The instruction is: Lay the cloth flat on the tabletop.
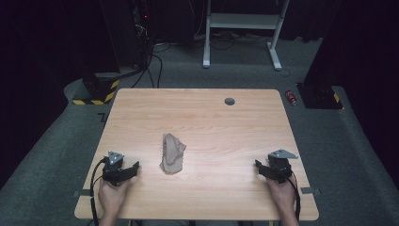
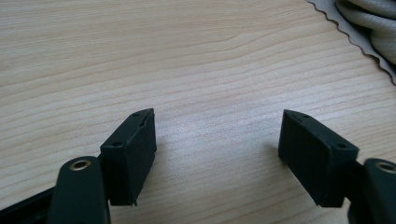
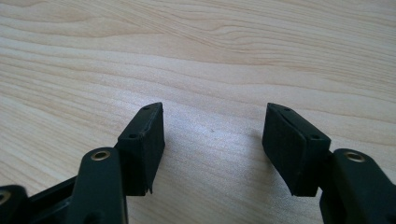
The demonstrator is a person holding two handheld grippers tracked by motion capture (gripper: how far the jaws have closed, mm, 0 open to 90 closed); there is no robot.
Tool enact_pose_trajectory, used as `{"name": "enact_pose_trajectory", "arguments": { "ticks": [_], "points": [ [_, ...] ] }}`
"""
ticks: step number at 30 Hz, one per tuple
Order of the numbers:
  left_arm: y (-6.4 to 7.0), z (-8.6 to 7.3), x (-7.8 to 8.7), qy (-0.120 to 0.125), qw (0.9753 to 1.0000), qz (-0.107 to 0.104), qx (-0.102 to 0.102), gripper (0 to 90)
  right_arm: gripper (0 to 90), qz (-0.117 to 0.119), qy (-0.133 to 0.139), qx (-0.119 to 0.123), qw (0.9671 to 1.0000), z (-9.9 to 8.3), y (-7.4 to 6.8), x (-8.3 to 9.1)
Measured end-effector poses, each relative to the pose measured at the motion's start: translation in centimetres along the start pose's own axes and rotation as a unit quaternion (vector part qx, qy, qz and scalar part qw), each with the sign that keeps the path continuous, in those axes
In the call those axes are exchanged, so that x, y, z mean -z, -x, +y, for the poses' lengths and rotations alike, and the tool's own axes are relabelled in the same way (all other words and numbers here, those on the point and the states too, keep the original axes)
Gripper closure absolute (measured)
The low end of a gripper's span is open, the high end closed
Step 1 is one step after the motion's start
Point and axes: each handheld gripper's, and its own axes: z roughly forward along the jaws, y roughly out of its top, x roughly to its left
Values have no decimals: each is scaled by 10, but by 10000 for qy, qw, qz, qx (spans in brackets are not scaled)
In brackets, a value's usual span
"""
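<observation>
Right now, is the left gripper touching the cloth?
Apart. The high view shows bare table between the left gripper and the cloth.

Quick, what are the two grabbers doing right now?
Left gripper: open, holding nothing, beside the crumpled cloth.
Right gripper: open, holding nothing, over bare table.

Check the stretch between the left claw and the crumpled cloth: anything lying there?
Nothing: bare wood separates the left claw from the cloth in the high view.
</observation>
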Motion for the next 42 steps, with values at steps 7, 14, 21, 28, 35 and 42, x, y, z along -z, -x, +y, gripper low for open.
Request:
{"name": "enact_pose_trajectory", "arguments": {
  "ticks": [7, 14, 21, 28, 35, 42],
  "points": [
    [-4, 0, 0, 11, 9996, -280, 49, 222, 373, 6, -3, 26, 10000, 0, 0, 0],
    [-1, 1, -1, -46, 9998, -179, -107, 218, 373, -12, -8, -7, 10000, 4, -4, -4],
    [-1, 1, -1, -79, 9997, -175, -135, 182, 371, 86, -18, 69, 9999, 5, -4, -5],
    [-2, 0, 0, -39, 9997, -243, -23, 192, 371, 85, -18, 73, 9999, 5, -4, -5],
    [-3, 1, 2, -18, 9988, -483, 104, 213, 371, 85, -18, 73, 9999, 5, -4, -5],
    [8, 6, 2, 37, 9978, -657, 108, 213, 371, 84, -19, 73, 9999, 5, -4, -5]
  ]
}}
